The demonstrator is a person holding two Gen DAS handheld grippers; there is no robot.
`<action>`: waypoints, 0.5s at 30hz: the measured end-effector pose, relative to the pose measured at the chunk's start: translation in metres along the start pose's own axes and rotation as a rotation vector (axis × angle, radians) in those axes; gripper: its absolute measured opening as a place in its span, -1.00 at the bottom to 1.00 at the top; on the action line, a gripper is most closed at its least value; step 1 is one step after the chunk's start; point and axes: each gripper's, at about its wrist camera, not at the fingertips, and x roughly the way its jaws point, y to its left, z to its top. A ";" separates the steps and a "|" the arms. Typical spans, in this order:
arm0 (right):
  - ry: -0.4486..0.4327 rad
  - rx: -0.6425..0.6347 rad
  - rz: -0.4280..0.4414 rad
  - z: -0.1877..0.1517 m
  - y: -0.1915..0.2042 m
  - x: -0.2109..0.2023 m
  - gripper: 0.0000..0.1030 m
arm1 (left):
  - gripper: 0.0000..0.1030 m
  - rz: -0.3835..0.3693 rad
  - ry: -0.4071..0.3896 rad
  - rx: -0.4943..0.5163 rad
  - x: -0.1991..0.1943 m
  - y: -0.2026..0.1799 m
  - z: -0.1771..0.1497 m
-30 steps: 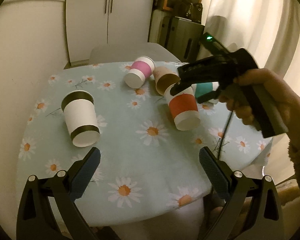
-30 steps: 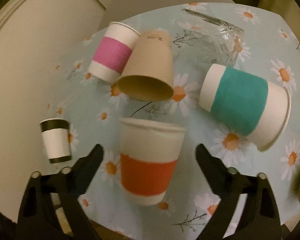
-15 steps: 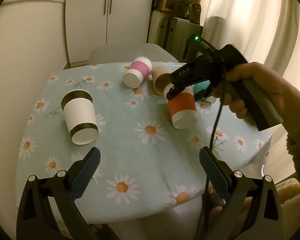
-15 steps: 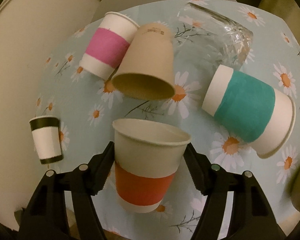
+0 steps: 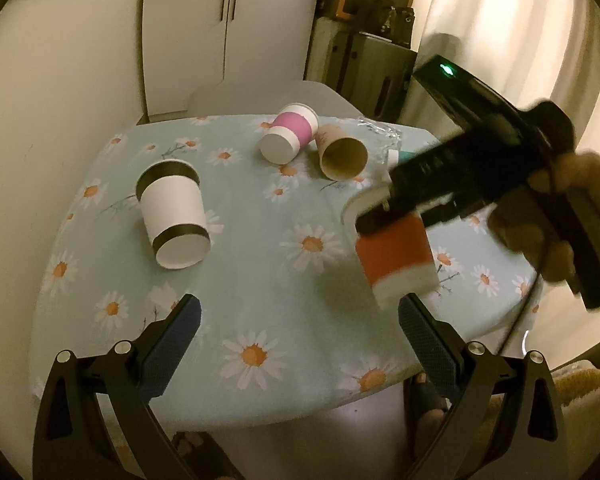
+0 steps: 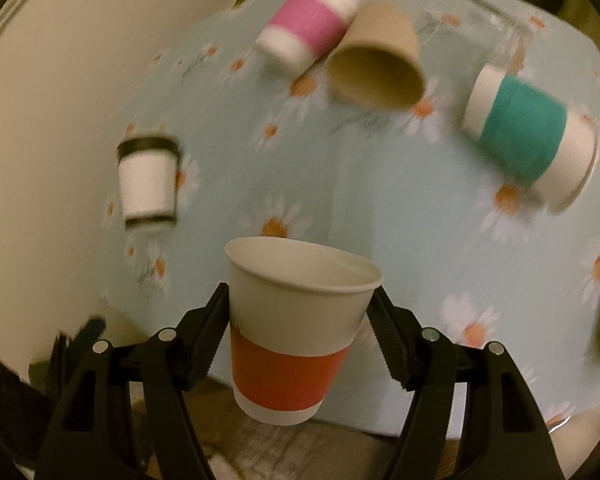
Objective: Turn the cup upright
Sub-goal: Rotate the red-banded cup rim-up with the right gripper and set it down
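My right gripper (image 6: 300, 316) is shut on a white paper cup with an orange-red band (image 6: 288, 340) and holds it above the table, mouth away from the camera. In the left wrist view the same cup (image 5: 396, 260) hangs tilted under the right gripper (image 5: 384, 216) over the table's right side. My left gripper (image 5: 298, 320) is open and empty near the table's front edge.
On the daisy tablecloth (image 5: 260, 272) lie a white cup with black bands (image 5: 176, 212), a pink-banded cup (image 5: 290, 136), a brown cup (image 5: 342, 154), a teal-banded cup (image 6: 528, 136) and a clear glass (image 6: 484, 20). A wall runs along the left.
My right gripper closed on the orange-red cup and lifted it off the table, moving it toward the front edge. The left gripper stayed open.
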 end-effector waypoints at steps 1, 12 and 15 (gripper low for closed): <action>0.010 -0.005 0.004 -0.006 0.003 0.005 0.33 | 0.87 0.002 0.001 -0.005 -0.001 0.001 -0.001; 0.053 -0.013 0.022 -0.024 0.011 0.027 0.35 | 0.87 0.020 0.029 -0.012 0.001 0.004 -0.008; 0.072 -0.019 0.019 -0.022 0.013 0.030 0.39 | 0.87 0.021 0.030 -0.008 0.001 0.005 -0.008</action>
